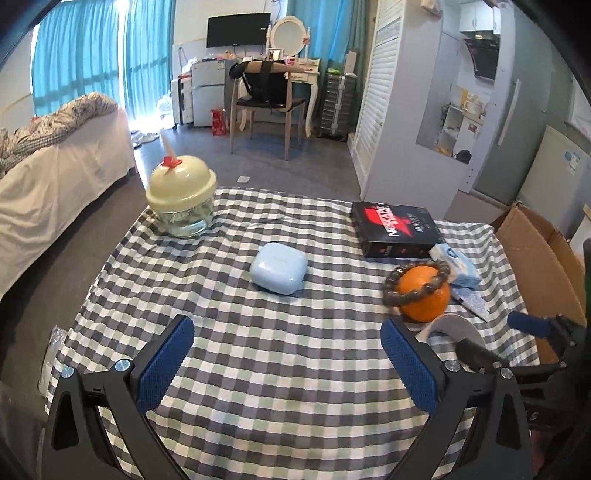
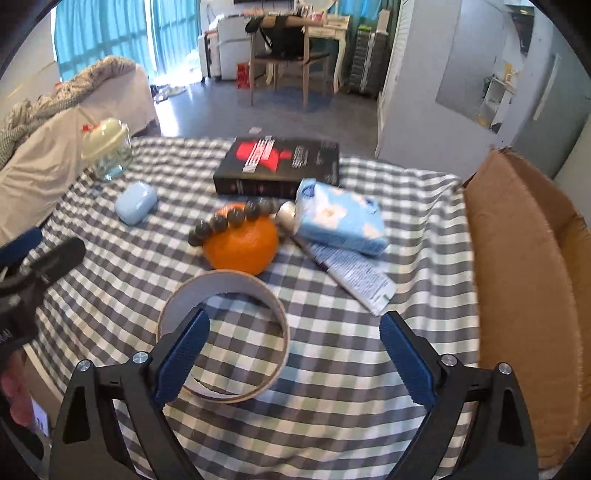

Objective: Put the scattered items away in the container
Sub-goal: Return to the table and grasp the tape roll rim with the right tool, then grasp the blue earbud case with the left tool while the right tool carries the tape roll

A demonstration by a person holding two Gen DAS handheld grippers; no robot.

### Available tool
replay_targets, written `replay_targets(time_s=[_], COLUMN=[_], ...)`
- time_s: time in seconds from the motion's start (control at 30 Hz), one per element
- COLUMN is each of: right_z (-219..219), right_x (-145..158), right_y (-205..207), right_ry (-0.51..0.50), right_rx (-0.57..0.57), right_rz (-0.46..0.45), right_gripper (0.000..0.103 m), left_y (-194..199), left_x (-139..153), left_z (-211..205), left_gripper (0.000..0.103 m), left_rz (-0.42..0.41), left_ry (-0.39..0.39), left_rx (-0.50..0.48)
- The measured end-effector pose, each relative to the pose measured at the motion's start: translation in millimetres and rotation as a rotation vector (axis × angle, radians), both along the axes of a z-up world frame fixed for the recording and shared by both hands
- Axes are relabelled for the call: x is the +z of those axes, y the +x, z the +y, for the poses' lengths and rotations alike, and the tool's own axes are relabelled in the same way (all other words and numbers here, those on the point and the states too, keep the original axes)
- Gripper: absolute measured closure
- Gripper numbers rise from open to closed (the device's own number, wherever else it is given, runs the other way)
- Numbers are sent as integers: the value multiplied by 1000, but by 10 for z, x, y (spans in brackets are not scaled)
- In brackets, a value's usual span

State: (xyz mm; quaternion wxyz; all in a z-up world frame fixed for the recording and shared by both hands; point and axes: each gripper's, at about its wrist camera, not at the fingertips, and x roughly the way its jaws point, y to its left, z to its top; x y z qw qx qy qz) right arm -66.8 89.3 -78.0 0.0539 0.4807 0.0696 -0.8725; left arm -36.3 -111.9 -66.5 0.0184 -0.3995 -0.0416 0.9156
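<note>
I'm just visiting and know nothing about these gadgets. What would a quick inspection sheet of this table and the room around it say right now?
Surface: checked tablecloth, rumpled, covers the table.
Job's things: blue case; orange with bead bracelet draped over it; tape ring; tissue pack lying on a tube; black box; lidded glass jar.
Container: cardboard box at the table's right edge.
Clutter: nothing seen beyond these.
Grippers: left gripper open, empty; right gripper open, one finger inside the tape ring, not gripping.
Cables: nothing seen.
Surroundings: bed, chair, desk with a monitor, blue curtains.
</note>
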Motion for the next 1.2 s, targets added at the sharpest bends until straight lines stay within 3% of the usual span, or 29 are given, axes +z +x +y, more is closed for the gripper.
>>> replay_targets(time_s=[0.03,0.07,0.1,0.17,0.33,0.57,0.8,0.9,0.97,1.0,1.2], right_z=[-27,-50,-60,-48,13,179,255,306,332,339,397], right_x=[-40,-87,-132,-220,-115,187,213,214,222,226,300], right_y=[-17,-34,-54,-93,-49,52,27,-9,-35,-41,-5], right_ry=[23,37,36,5,-7,-22,-14,-19,-25,-28,-43], right_rx=[0,1,3,7,3,0,-3,-10,-12,-13,-19], right_rz=[-6,-16,-35,-88,-50,25,34,33,32,33,51], right_gripper=[18,31,57,95,96,96,96,96,96,96,96], left_y=[-12,-19,-28,-47,-121,-483,-869,-977,-1064,-1084,-957], left_x=[-9,-19,-32,-50,-85,-91,-372,-453,-524,-538,-388], left_z=[-15,-23,-34,-62,-88,-61,-29,-11,-13,-15,-54], left_gripper=[0,0,0,0,0,0,1,13,48,52,53], left_rz=[-2,-3,-5,-8,-13,60,11,-20,-73,-83,-94], left_ry=[1,1,3,5,-8,-91,-99,-79,-68,-70,-32], left_rx=[3,6,6,9,-4,-34,-49,-70,-75,-71,-66])
